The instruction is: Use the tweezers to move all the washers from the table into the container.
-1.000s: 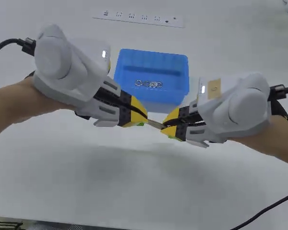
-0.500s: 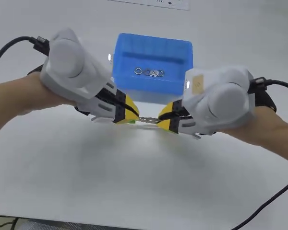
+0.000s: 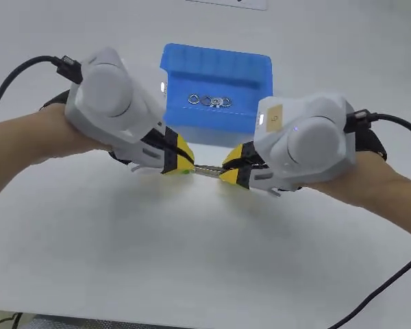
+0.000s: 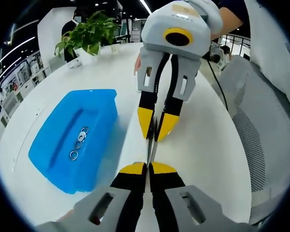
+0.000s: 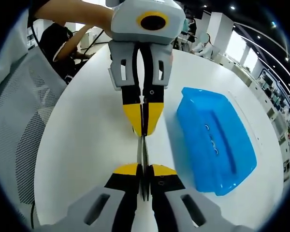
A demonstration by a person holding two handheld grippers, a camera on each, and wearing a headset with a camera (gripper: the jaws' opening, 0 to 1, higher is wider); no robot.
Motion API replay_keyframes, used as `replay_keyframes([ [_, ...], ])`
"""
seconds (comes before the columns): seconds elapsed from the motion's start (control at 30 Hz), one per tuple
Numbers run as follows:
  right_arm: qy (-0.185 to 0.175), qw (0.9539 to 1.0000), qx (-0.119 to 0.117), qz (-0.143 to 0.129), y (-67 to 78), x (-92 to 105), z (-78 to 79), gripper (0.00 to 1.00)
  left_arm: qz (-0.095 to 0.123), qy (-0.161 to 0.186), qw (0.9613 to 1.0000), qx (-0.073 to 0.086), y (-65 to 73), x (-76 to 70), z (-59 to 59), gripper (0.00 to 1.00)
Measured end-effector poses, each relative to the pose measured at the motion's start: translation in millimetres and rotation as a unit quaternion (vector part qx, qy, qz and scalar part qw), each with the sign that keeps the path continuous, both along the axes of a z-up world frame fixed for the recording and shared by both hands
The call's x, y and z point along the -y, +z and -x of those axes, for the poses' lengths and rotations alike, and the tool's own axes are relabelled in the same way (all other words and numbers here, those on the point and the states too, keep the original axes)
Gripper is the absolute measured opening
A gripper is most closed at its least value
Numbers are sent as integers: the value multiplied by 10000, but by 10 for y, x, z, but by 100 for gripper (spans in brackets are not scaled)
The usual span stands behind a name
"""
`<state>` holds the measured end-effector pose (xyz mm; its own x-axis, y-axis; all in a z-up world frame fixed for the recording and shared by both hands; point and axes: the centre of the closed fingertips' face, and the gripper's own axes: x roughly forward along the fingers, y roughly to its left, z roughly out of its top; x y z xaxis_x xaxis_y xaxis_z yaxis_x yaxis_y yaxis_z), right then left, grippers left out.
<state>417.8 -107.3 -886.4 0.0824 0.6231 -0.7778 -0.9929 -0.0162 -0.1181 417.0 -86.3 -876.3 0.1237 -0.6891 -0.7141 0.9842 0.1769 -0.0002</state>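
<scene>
Blue container (image 3: 216,55) with washers (image 3: 209,101) lies beyond the tweezers (image 3: 205,169), pinched at either end by left gripper (image 3: 183,162) and right gripper (image 3: 230,169).

This is looking like an office. A mesh chair (image 4: 266,125) is standing beside the white tabletop (image 3: 192,260), a potted plant (image 4: 87,36) sitting nearby.

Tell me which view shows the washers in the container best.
Head view: the washers lie in a row, each ring distinct, in the container. The left gripper view shows them smaller and slanted; the right gripper view, as tiny specks.
</scene>
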Motion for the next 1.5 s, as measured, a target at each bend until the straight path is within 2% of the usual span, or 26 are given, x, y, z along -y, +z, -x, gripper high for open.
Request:
replay_keyframes([
  [0.1,-5,10000,4,2,-2,-4,-8,10,-46,78,10000,12,-4,-14,-13,7],
  [0.17,-18,10000,-4,6,-2,-4,-11,10,-194,79,9998,25,-35,-49,-9,7],
  [0.23,-12,10000,11,26,1,2,-7,11,-236,85,9997,54,-34,-65,-10,7],
  [0.33,-20,10000,31,-14,35,10,-1,11,-91,273,9996,33,54,-84,-29,9],
  [0.43,-122,9998,36,-145,110,6,-21,14,-98,351,9993,53,90,-117,-49,11],
  [0.57,-259,9993,59,-256,194,34,-28,16,-50,440,9990,3,149,-138,-1,14],
  [0.6,-363,9987,54,-359,246,50,-23,17,26,514,9986,-81,185,-137,45,16],
  [0.63,-426,9981,50,-442,285,65,-15,17,94,555,9984,-78,218,-138,71,18],
  [0.67,-530,9969,-7,-582,331,75,3,19,197,608,9979,-75,260,-136,99,20],
  [0.7,-687,9945,-64,-784,405,107,23,21,522,726,9957,-255,347,-104,188,21],
  [0.73,-833,9921,-110,-927,449,133,31,22,700,773,9937,-399,394,-88,252,24],
  [0.77,-973,9884,-240,-1142,522,176,73,24,897,827,9915,-455,463,-88,326,27],
  [0.8,-1083,9853,-281,-1290,576,211,95,26,951,821,9914,-364,500,-101,360,29],
  [0.87,-1225,9779,-401,-1648,703,290,192,30,942,843,9913,-377,542,-161,504,35],
  [0.9,-1286,9760,-421,-1707,731,333,231,33,963,871,9908,-394,562,-187,586,38],
  [1.03,-1349,9745,-313,-1765,802,530,434,44,849,1052,9904,-298,592,-292,765,53],
  [1.07,-1434,9715,-289,-1864,854,558,479,48,796,1127,9902,-198,614,-336,807,56],
  [1.13,-1561,9666,-213,-2021,935,586,511,55,802,1327,9879,-27,678,-397,833,60],
  [1.27,-1878,9576,41,-2183,1053,659,525,69,788,1689,9824,126,758,-497,873,74],
  [1.3,-1931,9558,89,-2214,1071,667,523,75,776,1744,9816,101,767,-510,892,77],
  [1.33,-1958,9522,72,-2343,1119,655,546,79,777,1727,9819,94,786,-510,932,78],
  [1.37,-1966,9506,36,-2402,1141,645,566,82,784,1716,9820,94,804,-506,957,78],
  [1.43,-1957,9526,78,-2330,1143,646,602,84,809,1714,9818,99,858,-482,1004,82],
  [1.47,-1910,9551,135,-2260,1141,647,626,85,817,1715,9817,141,884,-476,1016,84],
  [1.5,-1899,9552,149,-2265,1152,641,643,86,852,1712,9813,229,931,-470,1021,85],
])
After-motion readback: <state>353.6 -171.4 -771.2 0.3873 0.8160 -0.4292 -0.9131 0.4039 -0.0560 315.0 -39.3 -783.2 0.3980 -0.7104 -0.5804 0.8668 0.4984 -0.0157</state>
